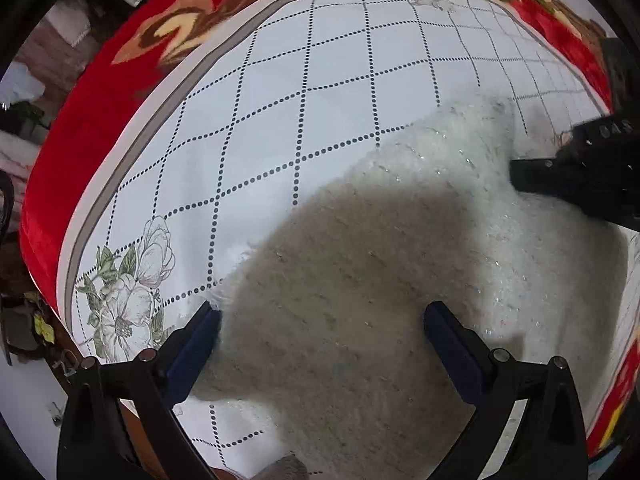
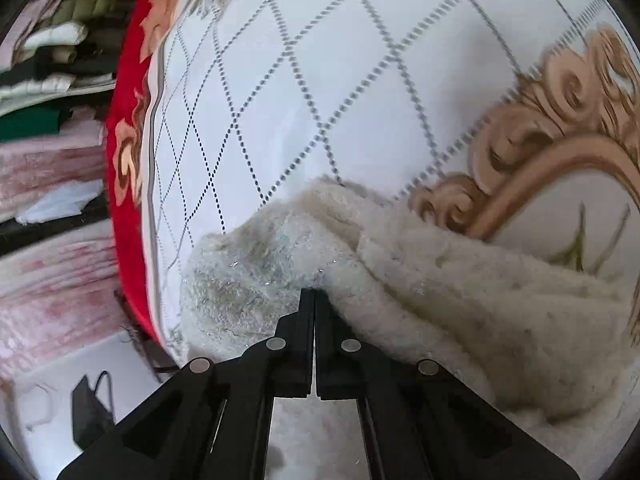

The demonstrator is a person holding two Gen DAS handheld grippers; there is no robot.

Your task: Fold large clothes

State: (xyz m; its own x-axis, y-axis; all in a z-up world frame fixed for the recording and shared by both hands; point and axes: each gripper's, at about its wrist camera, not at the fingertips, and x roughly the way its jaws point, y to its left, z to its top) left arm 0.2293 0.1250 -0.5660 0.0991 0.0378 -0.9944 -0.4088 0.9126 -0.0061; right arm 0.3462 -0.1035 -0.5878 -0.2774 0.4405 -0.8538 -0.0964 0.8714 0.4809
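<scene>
Fuzzy white garment (image 1: 360, 280) lies spread on the quilted bed cover (image 1: 280, 100). Left gripper (image 1: 320, 320): jaws apart, straddling the garment's edge, fabric between them toward 12 o'clock. Right gripper (image 2: 314, 300): jaws together, pinching a raised fold at 12 o'clock.

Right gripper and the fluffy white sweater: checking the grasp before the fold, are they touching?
Touching. The right wrist view shows the right gripper shut, its tips pinching a raised ridge of the fluffy white sweater.

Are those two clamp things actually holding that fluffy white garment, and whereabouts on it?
The right gripper is pinched shut on a raised fold of the fluffy white garment. The left gripper is open above it, holding nothing.
</scene>
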